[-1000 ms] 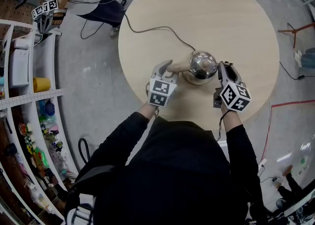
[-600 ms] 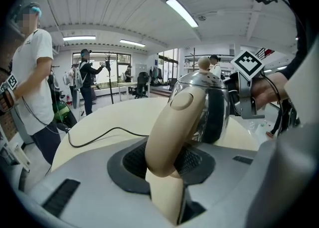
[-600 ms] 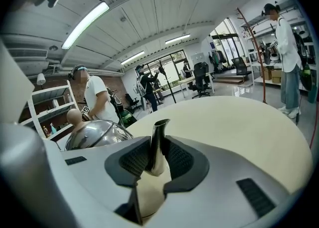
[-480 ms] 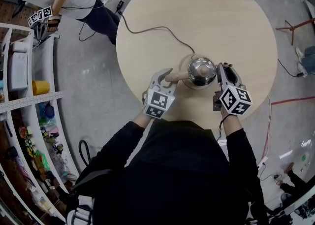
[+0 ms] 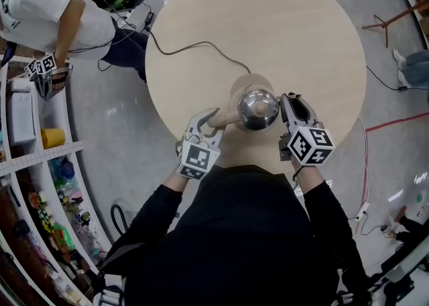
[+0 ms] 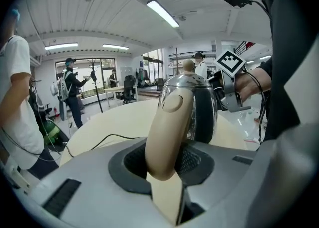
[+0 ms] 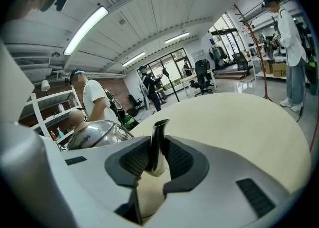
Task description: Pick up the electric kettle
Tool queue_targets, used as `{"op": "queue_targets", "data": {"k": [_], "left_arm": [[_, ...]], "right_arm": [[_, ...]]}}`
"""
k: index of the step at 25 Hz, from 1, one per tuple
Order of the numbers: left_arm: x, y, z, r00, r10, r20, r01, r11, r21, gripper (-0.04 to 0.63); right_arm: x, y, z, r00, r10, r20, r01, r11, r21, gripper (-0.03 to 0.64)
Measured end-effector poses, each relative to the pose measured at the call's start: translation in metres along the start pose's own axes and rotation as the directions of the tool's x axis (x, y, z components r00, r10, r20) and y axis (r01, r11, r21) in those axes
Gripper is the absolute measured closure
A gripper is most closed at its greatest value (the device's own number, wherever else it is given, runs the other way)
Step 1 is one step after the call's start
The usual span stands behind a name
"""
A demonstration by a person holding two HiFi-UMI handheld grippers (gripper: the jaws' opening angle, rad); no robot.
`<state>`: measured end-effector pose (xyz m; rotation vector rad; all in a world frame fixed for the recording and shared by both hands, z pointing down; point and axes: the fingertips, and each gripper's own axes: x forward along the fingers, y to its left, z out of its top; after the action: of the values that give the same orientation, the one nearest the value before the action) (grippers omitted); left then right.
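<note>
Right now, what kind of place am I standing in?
Probably a robotics lab or workshop: a white shelf rack packed with small assorted objects, a cable trailing across the round table, and another person nearby carrying a marker cube.

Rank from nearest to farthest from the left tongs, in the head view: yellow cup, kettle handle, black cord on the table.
1. kettle handle, between the left tongs, which have just been closing on it.
2. black cord, farther up the table.
3. yellow cup, on the shelf at far left.
</note>
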<state>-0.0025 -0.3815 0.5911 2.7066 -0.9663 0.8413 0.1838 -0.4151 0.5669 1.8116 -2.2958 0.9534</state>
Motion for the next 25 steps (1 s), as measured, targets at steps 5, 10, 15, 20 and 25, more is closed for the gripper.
{"op": "queue_targets", "data": {"k": [5, 10, 15, 20, 25], "left_arm": [[0.005, 0.009, 0.004, 1.0, 0.022, 0.016, -0.022, 1.0, 0.011, 0.483], [-0.005, 0.014, 0.021, 0.998, 0.03, 0.051, -0.031, 0.999, 0.024, 0.483], [-0.014, 0.009, 0.042, 0.997, 0.029, 0.065, -0.03, 0.999, 0.024, 0.485], [-0.021, 0.007, 0.055, 0.997, 0.026, 0.07, -0.027, 1.0, 0.007, 0.486], [-0.026, 0.003, 0.06, 0.997, 0.011, 0.082, -0.011, 1.0, 0.002, 0.486]], "right_arm": [[0.008, 0.001, 0.004, 1.0, 0.023, 0.02, -0.022, 1.0, -0.017, 0.522], [0.0, 0.014, 0.025, 0.997, 0.033, 0.07, -0.029, 0.998, -0.062, 0.522], [-0.008, 0.019, 0.047, 0.995, 0.063, 0.082, -0.055, 0.994, -0.091, 0.522], [-0.011, 0.021, 0.056, 0.994, 0.066, 0.089, -0.059, 0.995, -0.085, 0.522], [-0.016, 0.024, 0.065, 0.993, 0.05, 0.107, -0.04, 0.995, -0.094, 0.522]]}}
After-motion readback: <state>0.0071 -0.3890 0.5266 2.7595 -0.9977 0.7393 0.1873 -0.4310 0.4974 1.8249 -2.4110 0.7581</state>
